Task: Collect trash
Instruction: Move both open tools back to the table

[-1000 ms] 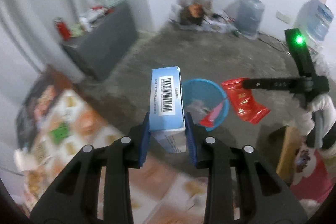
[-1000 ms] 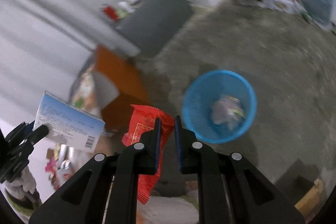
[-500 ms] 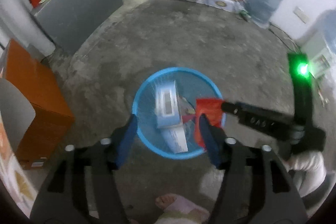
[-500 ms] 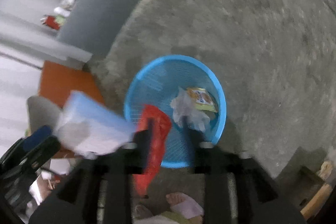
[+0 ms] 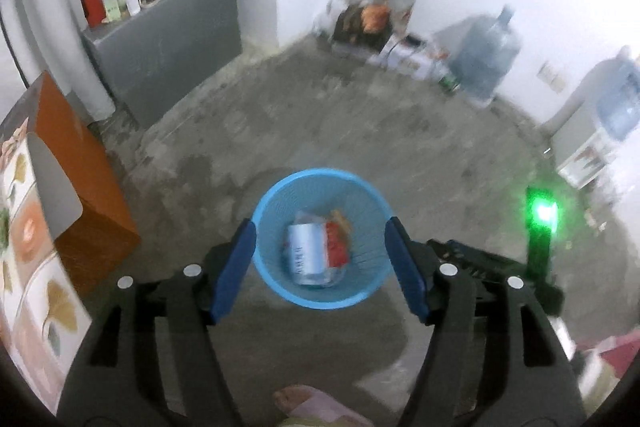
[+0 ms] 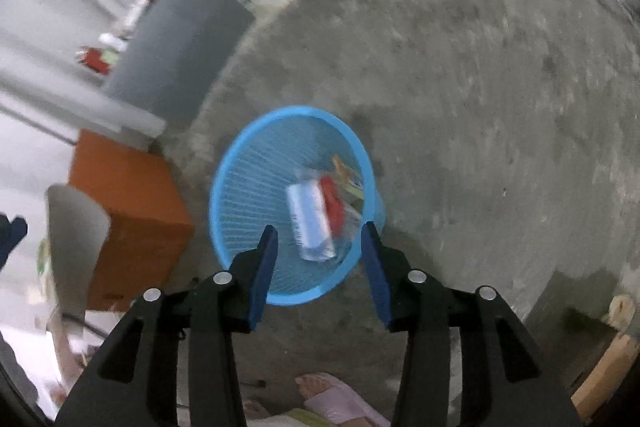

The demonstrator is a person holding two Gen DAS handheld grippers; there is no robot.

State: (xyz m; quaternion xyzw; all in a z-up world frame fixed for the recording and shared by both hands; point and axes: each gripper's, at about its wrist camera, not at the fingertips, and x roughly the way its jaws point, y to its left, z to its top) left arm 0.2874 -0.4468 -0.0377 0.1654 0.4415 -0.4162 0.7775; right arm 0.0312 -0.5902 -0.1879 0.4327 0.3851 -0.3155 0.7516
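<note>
Left hand-held gripper (image 5: 320, 267): jaws spread wide, nothing between them, hanging over the basket.
Right hand-held gripper (image 6: 318, 259): jaws apart as well, empty, above the basket's 6 o'clock rim.
Blue wastebasket (image 5: 272, 203): standing on the concrete floor (image 5: 360, 131).
Blue-and-white carton (image 5: 306, 255): lying at the basket's bottom.
Red wrapper (image 5: 336, 241): touching the carton, at its 3 o'clock.
Done: both pieces look binned, on top of other scraps.
Left: I'd guess more litter waits on the patterned tabletop (image 5: 24, 235) at 9 o'clock; too blurred to be sure.
</note>
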